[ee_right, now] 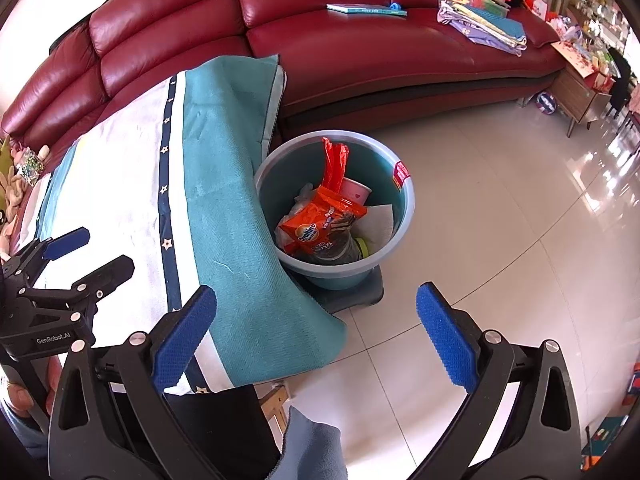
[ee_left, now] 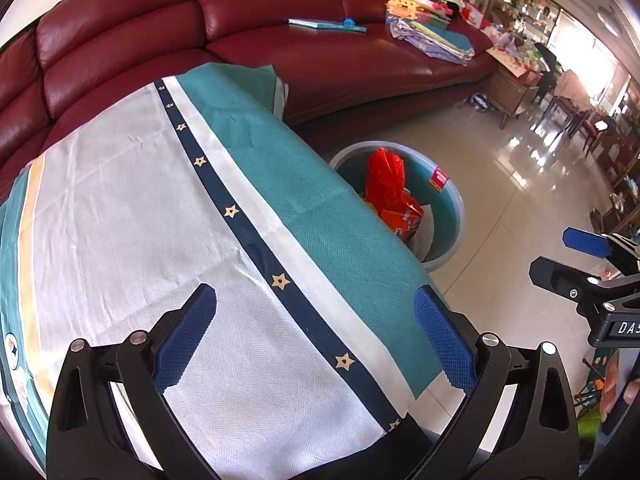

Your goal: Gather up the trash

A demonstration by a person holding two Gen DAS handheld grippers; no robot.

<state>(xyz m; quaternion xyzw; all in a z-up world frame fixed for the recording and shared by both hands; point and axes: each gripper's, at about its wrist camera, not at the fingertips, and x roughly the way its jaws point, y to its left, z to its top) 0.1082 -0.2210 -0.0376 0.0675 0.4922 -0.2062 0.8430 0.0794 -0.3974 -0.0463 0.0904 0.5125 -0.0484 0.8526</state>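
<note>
trash (ee_right: 322, 226) fills the bin (ee_right: 404, 216), clearest from the right; both tools (ee_left: 316, 336) (ee_right: 316, 334) gape wide.

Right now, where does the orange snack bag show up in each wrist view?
Left wrist view: the orange snack bag sits right of centre, inside the bin, partly hidden by the tablecloth edge.
Right wrist view: the bag is at the centre, on top of the trash in the bin.
Shared landmark: the red plastic bag standing just behind it; the red sofa runs across the top of both.
</note>
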